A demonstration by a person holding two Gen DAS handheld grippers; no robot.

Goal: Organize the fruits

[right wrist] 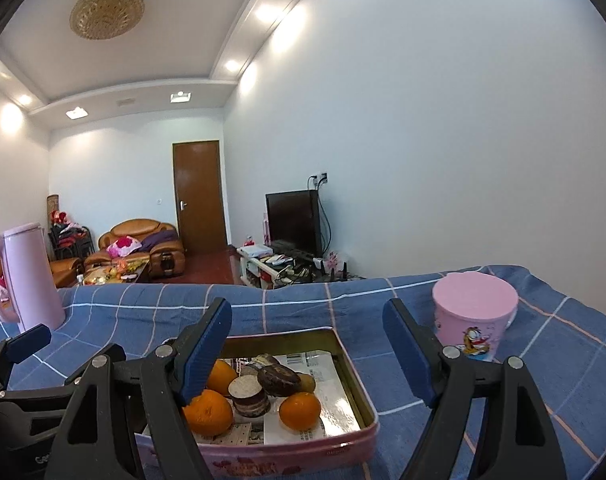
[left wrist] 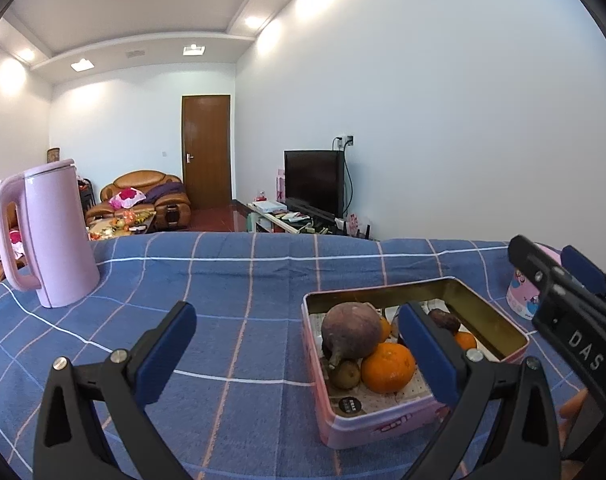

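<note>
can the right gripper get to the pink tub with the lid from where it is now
Probably yes. The right gripper is open and empty, and the pink tub stands beside the tin on bare tablecloth, with nothing between it and the fingers.

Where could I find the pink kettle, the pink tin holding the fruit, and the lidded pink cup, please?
pink kettle (left wrist: 59, 236), left wrist view, on its side wall.
pink tin (left wrist: 383, 426), left wrist view, on its near outer wall.
lidded pink cup (right wrist: 474, 296), right wrist view, on its lid.

At the lower left of the right wrist view, the right tongs' (right wrist: 307, 356) blue pad (right wrist: 202, 354) covers part of an orange (right wrist: 207, 412) in the tin (right wrist: 355, 384). At the far right of the left wrist view, black tongs (left wrist: 575, 320) hide most of the pink tub (left wrist: 523, 292). The print on the tin's paper lining (right wrist: 327, 400) is too small to read.
</note>
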